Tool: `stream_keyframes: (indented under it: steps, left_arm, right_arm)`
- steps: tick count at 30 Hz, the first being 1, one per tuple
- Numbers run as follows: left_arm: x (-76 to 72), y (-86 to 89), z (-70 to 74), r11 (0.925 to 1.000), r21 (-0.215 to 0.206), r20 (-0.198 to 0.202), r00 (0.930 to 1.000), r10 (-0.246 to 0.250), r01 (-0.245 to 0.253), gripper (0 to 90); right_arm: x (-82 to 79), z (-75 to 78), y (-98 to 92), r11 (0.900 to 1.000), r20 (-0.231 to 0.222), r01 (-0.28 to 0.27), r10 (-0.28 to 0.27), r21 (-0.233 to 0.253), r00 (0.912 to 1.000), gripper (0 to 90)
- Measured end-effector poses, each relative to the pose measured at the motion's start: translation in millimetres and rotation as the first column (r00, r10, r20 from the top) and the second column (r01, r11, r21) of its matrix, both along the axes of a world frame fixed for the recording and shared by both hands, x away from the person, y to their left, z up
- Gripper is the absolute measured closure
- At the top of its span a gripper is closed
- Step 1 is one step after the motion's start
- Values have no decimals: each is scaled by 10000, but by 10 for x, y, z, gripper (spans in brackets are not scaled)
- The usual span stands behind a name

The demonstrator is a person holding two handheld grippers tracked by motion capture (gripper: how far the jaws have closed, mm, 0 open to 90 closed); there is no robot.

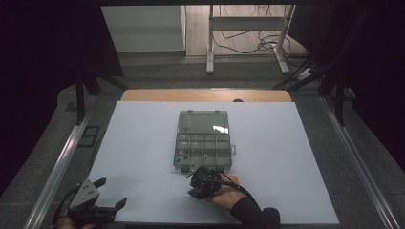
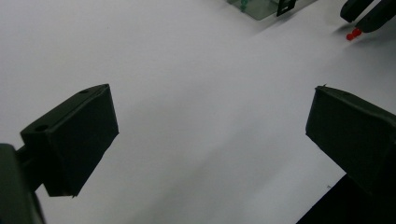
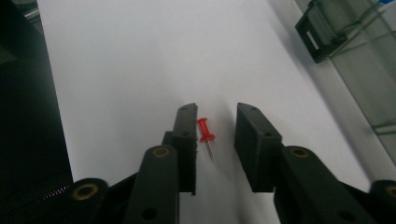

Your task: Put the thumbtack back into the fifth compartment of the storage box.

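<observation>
A: Where is the red push pin [image 3: 205, 136]?

B: It lies on the white tabletop [image 1: 143, 143], between the jaws of the right gripper [image 3: 215, 135]. Its head sits just beside the left-hand jaw in the right gripper view; I cannot tell whether they touch. Its metal point faces back toward the camera.

A: Are those jaws closed on it?

B: No. They stand narrowly apart with a clear gap on the pin's other side.

A: And the compartment box [image 1: 204, 140]?

B: Clear plastic, lid open, in the middle of the tabletop. The right gripper is just in front of its near edge.

A: The left gripper [image 1: 106, 194]?

B: At the near left corner of the tabletop, well apart from the box, jaws spread wide and holding nothing.
</observation>
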State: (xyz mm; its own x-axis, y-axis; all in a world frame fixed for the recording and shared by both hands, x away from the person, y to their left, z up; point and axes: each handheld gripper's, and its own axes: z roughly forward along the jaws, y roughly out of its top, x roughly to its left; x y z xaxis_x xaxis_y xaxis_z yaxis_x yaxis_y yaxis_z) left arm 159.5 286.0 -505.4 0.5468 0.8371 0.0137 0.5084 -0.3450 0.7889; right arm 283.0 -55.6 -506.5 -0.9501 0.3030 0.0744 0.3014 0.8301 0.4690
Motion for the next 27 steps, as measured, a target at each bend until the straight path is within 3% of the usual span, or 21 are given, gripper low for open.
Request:
stream_keyframes:
  steps: [7, 12, 27]
  left_arm:
    - [0, -1, 0, 10000, 42, 5, 10000, -18, 18, 28]
    - [-1, -3, 0, 10000, 53, 12, 10000, -25, 25, 28]
    - [2, -16, 0, 9998, 173, -43, 9999, -105, 106, 28]
  right_arm:
    - [-38, -66, 54, 9991, 228, -321, 327, -290, 9992, 810]
    - [-53, -63, 62, 9989, 383, -301, 315, -357, 9988, 825]
    - [4, 55, -17, 9996, 501, 223, -232, 191, 9985, 827]
